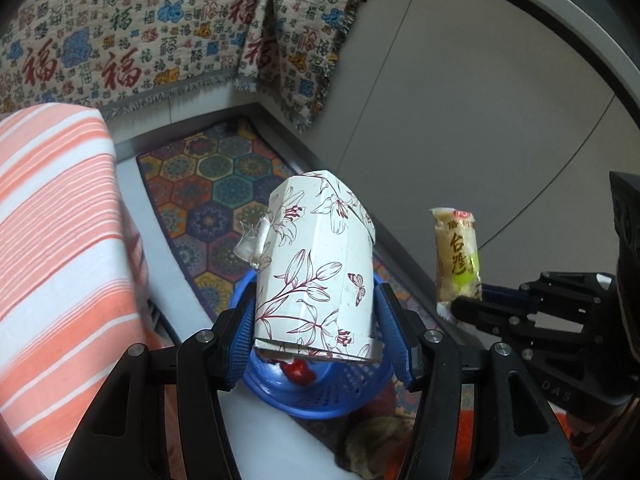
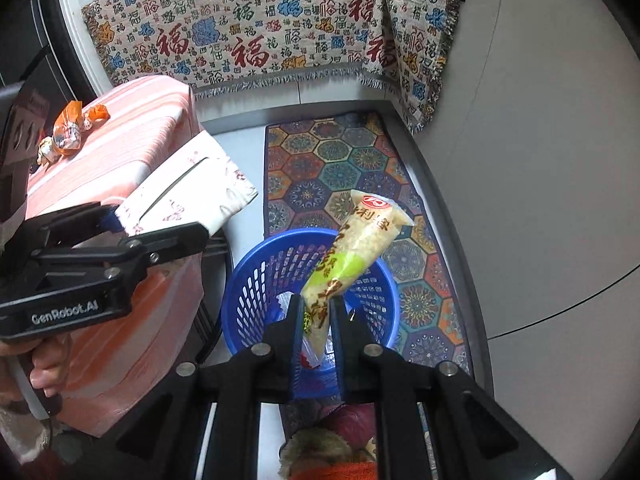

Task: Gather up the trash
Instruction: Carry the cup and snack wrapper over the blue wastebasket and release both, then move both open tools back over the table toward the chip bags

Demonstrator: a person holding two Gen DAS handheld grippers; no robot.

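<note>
My left gripper (image 1: pixel 316 340) is shut on a white floral paper box (image 1: pixel 316 264) and holds it above the blue mesh basket (image 1: pixel 320 396). In the right wrist view the same box (image 2: pixel 192 188) sits in the left gripper (image 2: pixel 160 224), left of the basket (image 2: pixel 256 280). My right gripper (image 2: pixel 318 312) is shut on a yellow-green snack wrapper (image 2: pixel 356 252), held right over the basket. The wrapper (image 1: pixel 458 256) also shows in the left wrist view, in the right gripper (image 1: pixel 460 308). Some trash lies in the basket.
A pink-striped covered table (image 2: pixel 132 128) stands at left with orange wrappers (image 2: pixel 68 128) on it. A hexagon-patterned rug (image 2: pixel 340 168) lies under the basket. A patterned cloth (image 2: pixel 260 32) hangs behind. Grey floor (image 2: pixel 540 160) lies to the right.
</note>
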